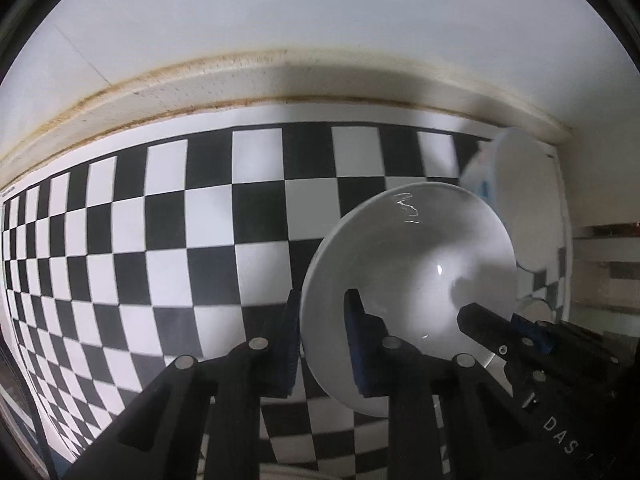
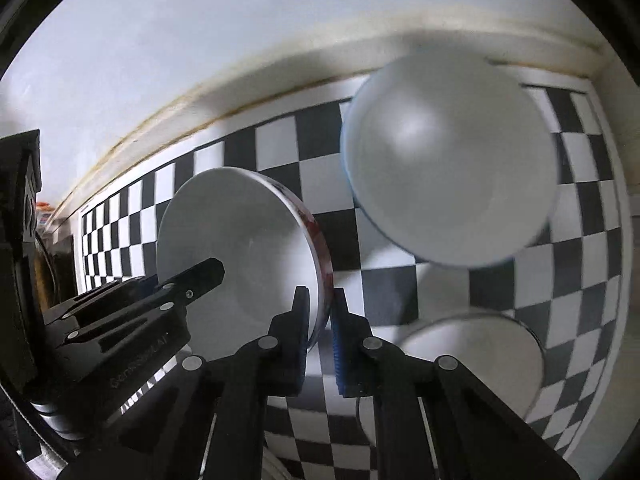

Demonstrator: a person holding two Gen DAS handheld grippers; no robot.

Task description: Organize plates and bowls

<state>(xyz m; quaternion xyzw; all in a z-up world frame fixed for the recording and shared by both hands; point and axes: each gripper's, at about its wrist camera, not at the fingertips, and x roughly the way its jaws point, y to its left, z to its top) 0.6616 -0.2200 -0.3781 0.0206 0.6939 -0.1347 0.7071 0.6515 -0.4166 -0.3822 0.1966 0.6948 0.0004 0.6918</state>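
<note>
Both grippers hold one white bowl by opposite rims, above a black-and-white checkered mat. In the left wrist view my left gripper (image 1: pixel 322 316) is shut on the bowl's (image 1: pixel 408 264) left rim, and the right gripper (image 1: pixel 492 328) pinches its right rim. In the right wrist view my right gripper (image 2: pixel 320 312) is shut on the same bowl's (image 2: pixel 240 248) red-patterned rim, with the left gripper's finger (image 2: pixel 200 276) on the far side. A second white bowl with a blue outside (image 2: pixel 448 160) shows tilted beyond it. A white plate (image 2: pixel 472 356) lies below.
The checkered mat (image 1: pixel 160 240) runs back to a cream upstand and white wall (image 1: pixel 280 20). The tilted white bowl also shows at the right in the left wrist view (image 1: pixel 528 208). The counter edge is at the far right (image 1: pixel 600 264).
</note>
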